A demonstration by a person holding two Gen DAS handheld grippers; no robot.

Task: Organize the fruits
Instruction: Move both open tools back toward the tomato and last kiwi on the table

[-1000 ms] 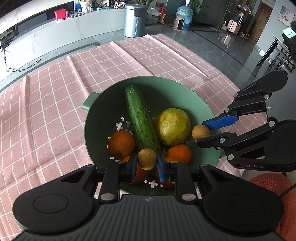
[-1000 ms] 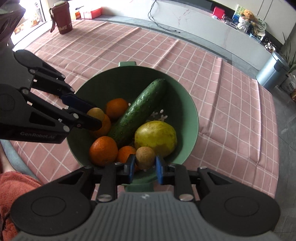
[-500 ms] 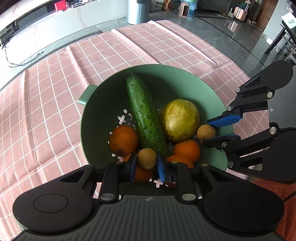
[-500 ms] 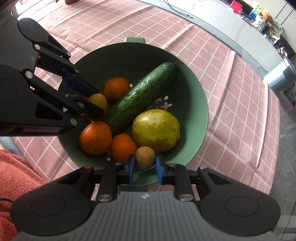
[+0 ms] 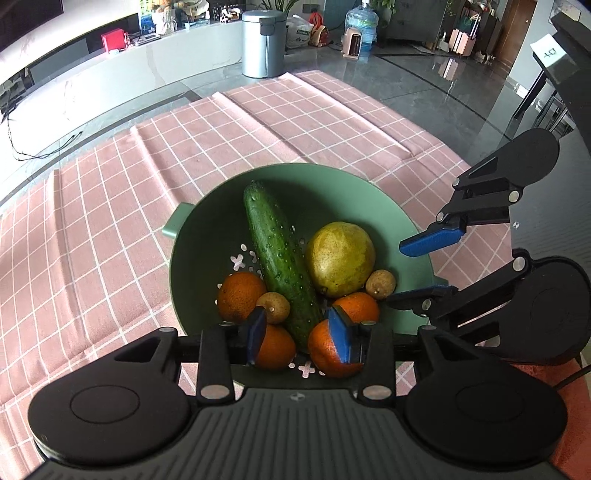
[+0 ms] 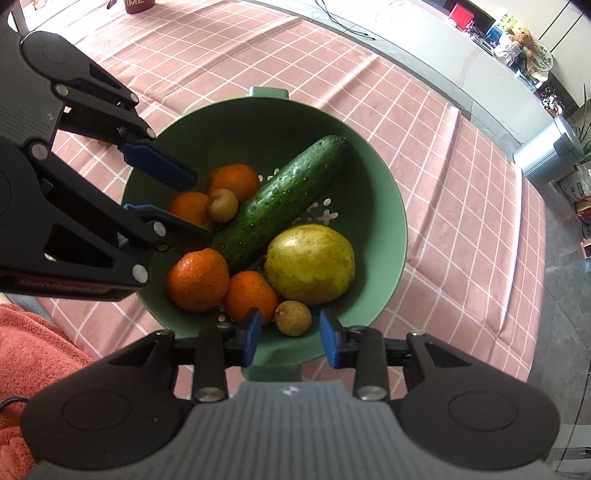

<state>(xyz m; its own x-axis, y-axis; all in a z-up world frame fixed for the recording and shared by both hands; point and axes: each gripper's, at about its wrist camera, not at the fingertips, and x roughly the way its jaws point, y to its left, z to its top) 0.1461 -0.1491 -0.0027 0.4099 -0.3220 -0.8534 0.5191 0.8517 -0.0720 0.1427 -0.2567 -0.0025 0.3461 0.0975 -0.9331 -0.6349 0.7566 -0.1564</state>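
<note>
A green colander bowl (image 5: 207,236) (image 6: 373,184) on the pink checked cloth holds a cucumber (image 5: 280,258) (image 6: 284,199), a yellow-green pear (image 5: 340,258) (image 6: 310,264), several oranges (image 5: 238,295) (image 6: 197,278) and two small brown longans. My left gripper (image 5: 297,334) (image 6: 177,201) is open over the bowl's near side; one longan (image 5: 274,307) (image 6: 221,205) lies free just ahead of it. My right gripper (image 6: 290,332) (image 5: 417,271) is open; the other longan (image 6: 293,317) (image 5: 380,283) lies in the bowl between its fingertips.
A pink checked tablecloth (image 5: 110,229) covers the table, with a glass edge beyond. A red towel (image 6: 33,354) lies at the near side. A metal bin (image 5: 263,42) stands on the floor far off. A dark mug (image 6: 136,4) is at the cloth's far corner.
Both grippers have opened and let go of their longans, which now lie in the bowl. Both grippers have drawn back a little.
</note>
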